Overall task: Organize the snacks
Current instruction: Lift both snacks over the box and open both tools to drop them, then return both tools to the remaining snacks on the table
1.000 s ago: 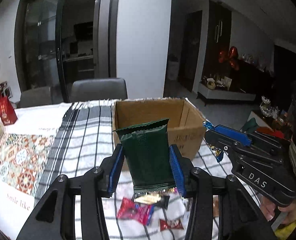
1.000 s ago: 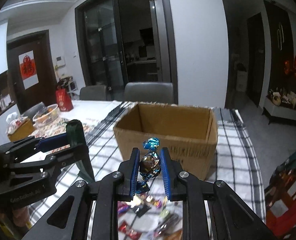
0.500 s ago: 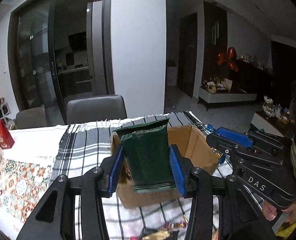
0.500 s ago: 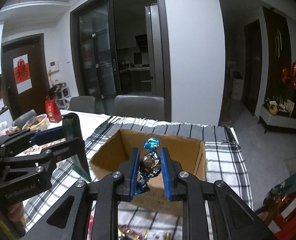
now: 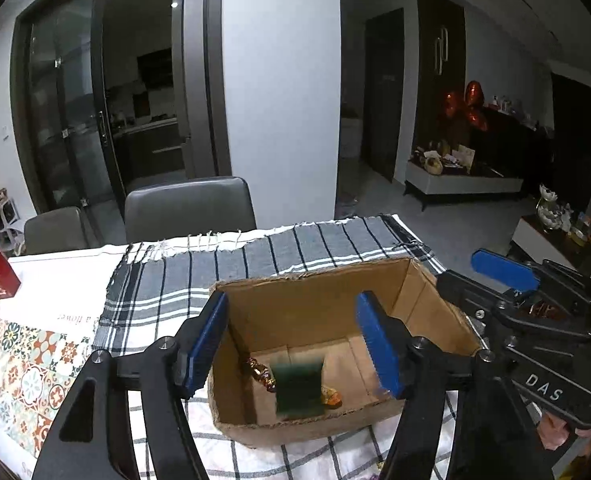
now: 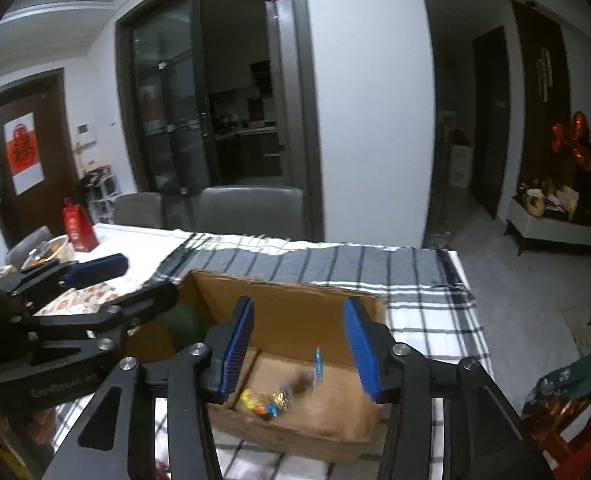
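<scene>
Both grippers are held over the cardboard box (image 5: 435, 304) on the checked cloth (image 5: 255, 252). Left gripper (image 5: 295, 344): jaws are opening, nothing is pinched; the green packet (image 5: 298, 388) is seen blurred, inside the box near its floor, beside wrapped candies (image 5: 260, 372). Right gripper (image 6: 299, 352): jaws are opening, nothing is clamped; the blue-wrapped candy (image 6: 309, 376) is seen blurred inside the box, clear of both pads.

My left hand-held gripper (image 5: 295, 344) tilted downward, jaws opening, nothing between the pads, my right hand-held gripper (image 6: 299, 352) alongside, likewise tilted, jaws opening, empty
</scene>
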Available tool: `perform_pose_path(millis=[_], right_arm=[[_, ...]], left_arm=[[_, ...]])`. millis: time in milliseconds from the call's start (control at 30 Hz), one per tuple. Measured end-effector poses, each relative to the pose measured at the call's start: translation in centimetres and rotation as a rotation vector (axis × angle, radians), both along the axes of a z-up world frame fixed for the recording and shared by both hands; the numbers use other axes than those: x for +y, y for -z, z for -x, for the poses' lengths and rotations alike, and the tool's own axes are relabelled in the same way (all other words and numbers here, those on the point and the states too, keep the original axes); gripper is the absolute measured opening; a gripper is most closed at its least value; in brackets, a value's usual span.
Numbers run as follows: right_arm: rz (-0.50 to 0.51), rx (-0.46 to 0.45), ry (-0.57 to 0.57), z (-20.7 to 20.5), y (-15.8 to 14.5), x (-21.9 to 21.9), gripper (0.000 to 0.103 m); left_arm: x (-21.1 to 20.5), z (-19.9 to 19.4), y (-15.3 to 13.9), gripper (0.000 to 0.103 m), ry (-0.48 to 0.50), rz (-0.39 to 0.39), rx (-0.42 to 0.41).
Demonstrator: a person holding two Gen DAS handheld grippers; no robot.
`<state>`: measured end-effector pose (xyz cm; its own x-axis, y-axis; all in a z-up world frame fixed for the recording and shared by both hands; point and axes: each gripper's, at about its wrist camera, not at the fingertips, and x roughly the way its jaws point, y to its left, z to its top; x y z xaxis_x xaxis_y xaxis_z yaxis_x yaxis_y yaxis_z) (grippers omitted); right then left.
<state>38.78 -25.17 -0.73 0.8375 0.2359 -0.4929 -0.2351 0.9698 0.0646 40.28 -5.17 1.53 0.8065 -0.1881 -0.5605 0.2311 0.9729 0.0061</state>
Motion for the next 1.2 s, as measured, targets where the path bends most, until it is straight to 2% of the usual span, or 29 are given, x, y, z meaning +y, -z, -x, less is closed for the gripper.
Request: perform_pose_path(millis=[100, 733, 800, 833, 1000, 1100, 1200], right_arm=[[-0.001, -0.004, -0.001, 1.1, -0.1, -0.4, 0.048], [-0.005, -0.066, -0.043, 12.3, -1.4, -1.5, 0.048], [-0.014, -0.066, -0.038, 13.2, -1.2, -1.7, 0.057], [-0.017, -0.068, -0.032, 13.7, -1.1, -1.8, 0.058], [-0.011, -0.064, -0.012, 15.9, 0.1, -2.6, 0.059], [-0.008, -0.049, -0.001, 17.1, 0.9, -3.0, 0.065], [-0.004, -0.038, 0.014, 18.5, 1.9, -3.6, 0.065]], left_arm=[[0.3, 1.1, -0.1, 0.069, -0.005, 0.003, -0.014], [0.0, 12.8, -1.6, 0.069, 0.06, 0.011, -0.121], [-0.2, 14.0, -1.4, 0.069, 0.075, 0.008, -0.122], [-0.3, 14.4, -1.3, 0.069, 0.081, 0.006, -0.124], [-1.1, 16.7, -0.3, 0.069, 0.114, -0.017, -0.121], [-1.6, 18.1, 0.6, 0.069, 0.132, -0.028, -0.116], [-2.2, 19.1, 1.6, 0.069, 0.152, -0.041, -0.108]])
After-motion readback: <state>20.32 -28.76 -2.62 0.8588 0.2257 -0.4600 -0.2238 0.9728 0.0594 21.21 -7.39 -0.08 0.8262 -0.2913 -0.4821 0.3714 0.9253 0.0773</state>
